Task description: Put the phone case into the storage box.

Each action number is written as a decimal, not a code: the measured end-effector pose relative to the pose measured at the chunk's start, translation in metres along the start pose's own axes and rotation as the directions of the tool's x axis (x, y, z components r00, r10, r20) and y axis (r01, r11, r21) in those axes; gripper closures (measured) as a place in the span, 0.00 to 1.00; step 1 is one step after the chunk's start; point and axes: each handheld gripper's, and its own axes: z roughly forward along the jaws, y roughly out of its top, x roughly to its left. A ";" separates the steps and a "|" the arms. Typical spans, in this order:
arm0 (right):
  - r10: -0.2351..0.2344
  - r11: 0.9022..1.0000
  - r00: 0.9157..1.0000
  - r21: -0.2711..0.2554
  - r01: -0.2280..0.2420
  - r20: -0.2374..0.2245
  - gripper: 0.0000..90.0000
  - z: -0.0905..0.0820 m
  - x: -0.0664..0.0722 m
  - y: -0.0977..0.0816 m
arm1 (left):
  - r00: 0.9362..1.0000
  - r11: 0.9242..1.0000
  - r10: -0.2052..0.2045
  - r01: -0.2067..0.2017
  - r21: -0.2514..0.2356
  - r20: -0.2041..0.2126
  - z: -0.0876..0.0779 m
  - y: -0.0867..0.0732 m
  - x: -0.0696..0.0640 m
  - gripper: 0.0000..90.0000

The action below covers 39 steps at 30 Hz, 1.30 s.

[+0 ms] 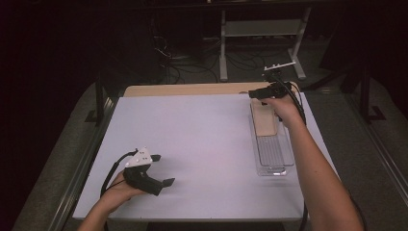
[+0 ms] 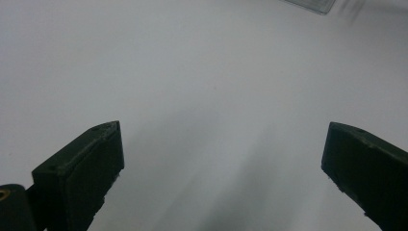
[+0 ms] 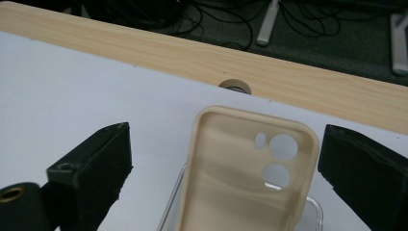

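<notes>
Phone case [image 3: 245,173] — a beige, soft-looking shell with its open inside facing up and 2 round camera cutouts at its far end — lies in the far end of a clear plastic tray [image 1: 274,156] on the right side of the white table [image 1: 192,144]. Its far end seems to ride up over the tray's rim. The right gripper [image 3: 226,159] hovers over it with jaws spread wide, 1 on each long side of the case and neither touching it. The left gripper [image 1: 161,171] rests low at the near left, also wide open and holding nothing, pointed at bare tabletop.

The step in hand looks like taking hold of the case. To do it well, I would lower the right gripper until the pads sit level with the case's side walls, keep it centred so both pads meet the walls together, then close gently — a shell like this probably flexes and could pop free. Lifting straight up should clear the tray walls; the left gripper could steady the tray if it drags.
</notes>
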 end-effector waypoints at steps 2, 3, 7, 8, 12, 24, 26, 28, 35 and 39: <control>-0.015 1.000 1.000 -0.013 0.015 -0.016 0.05 -0.007 0.001 -0.004 | 1.000 1.000 0.005 -0.005 0.006 0.001 -0.001 0.000 0.001 0.01; -0.018 1.000 1.000 -0.018 0.018 -0.024 0.05 -0.011 0.002 -0.007 | 1.000 1.000 0.005 -0.005 0.007 0.004 -0.001 0.000 0.002 0.01; -0.050 0.998 0.997 -0.048 0.047 -0.065 0.05 -0.026 0.004 -0.017 | 1.000 1.000 0.008 -0.008 -0.004 0.010 -0.001 0.003 0.004 0.01; -0.059 0.997 0.996 -0.054 0.055 -0.074 0.05 -0.029 0.005 -0.020 | 1.000 1.000 0.005 -0.005 -0.003 0.011 -0.001 0.004 0.005 0.01; -0.080 0.994 0.990 -0.078 0.071 -0.117 0.05 -0.041 0.010 -0.031 | 1.000 1.000 0.013 -0.013 0.003 0.018 -0.002 0.006 0.008 0.01; -0.127 0.987 0.973 -0.124 0.105 -0.192 0.05 -0.062 0.024 -0.064 | 0.999 1.000 0.016 -0.016 -0.009 0.037 -0.006 0.016 0.009 0.01; -0.132 0.986 0.969 -0.130 0.107 -0.208 0.05 -0.064 0.025 -0.071 | 0.999 1.000 0.018 -0.018 -0.014 0.042 -0.007 0.017 0.009 0.01; -0.141 0.984 0.965 -0.134 0.113 -0.222 0.05 -0.067 0.027 -0.080 | 0.999 1.000 0.020 -0.020 -0.011 0.047 -0.008 0.018 0.010 0.01; -0.158 0.982 0.951 -0.146 0.122 -0.266 0.04 -0.078 0.030 -0.104 | 0.999 1.000 0.018 -0.017 -0.013 0.052 -0.011 0.023 0.011 0.01; -0.182 0.976 0.939 -0.167 0.137 -0.293 0.04 -0.085 0.032 -0.116 | 0.998 1.000 0.019 -0.019 0.000 0.057 -0.011 0.027 0.011 0.01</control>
